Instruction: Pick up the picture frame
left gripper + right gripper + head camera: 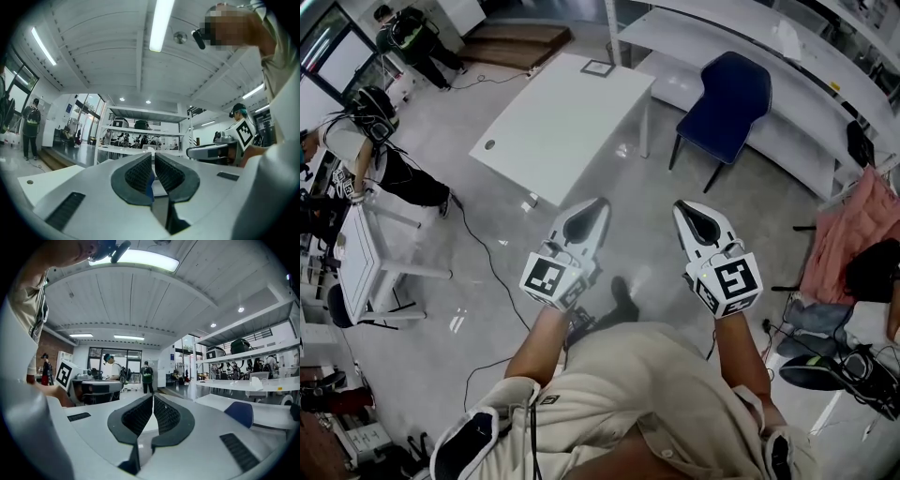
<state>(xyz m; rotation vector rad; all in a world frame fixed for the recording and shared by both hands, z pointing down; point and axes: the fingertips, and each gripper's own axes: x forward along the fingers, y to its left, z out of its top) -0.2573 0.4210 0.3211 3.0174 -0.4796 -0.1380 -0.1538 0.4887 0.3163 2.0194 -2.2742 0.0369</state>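
Note:
A small dark-edged square thing [600, 67], possibly the picture frame, lies flat at the far end of a white table [562, 122]. I hold both grippers up in front of my chest, well short of that table and above the floor. The left gripper [601, 202] has its jaws pressed together with nothing between them, and the left gripper view [153, 158] shows the same. The right gripper [681, 207] is also shut and empty, as its own view [153, 400] confirms. Both point up and forward into the room.
A blue chair [727, 98] stands right of the table by a long white counter [787, 84]. Cables [487, 262] trail over the glossy floor. People stand at desks on the far left [366, 141]. Pink clothing [853, 234] hangs at the right.

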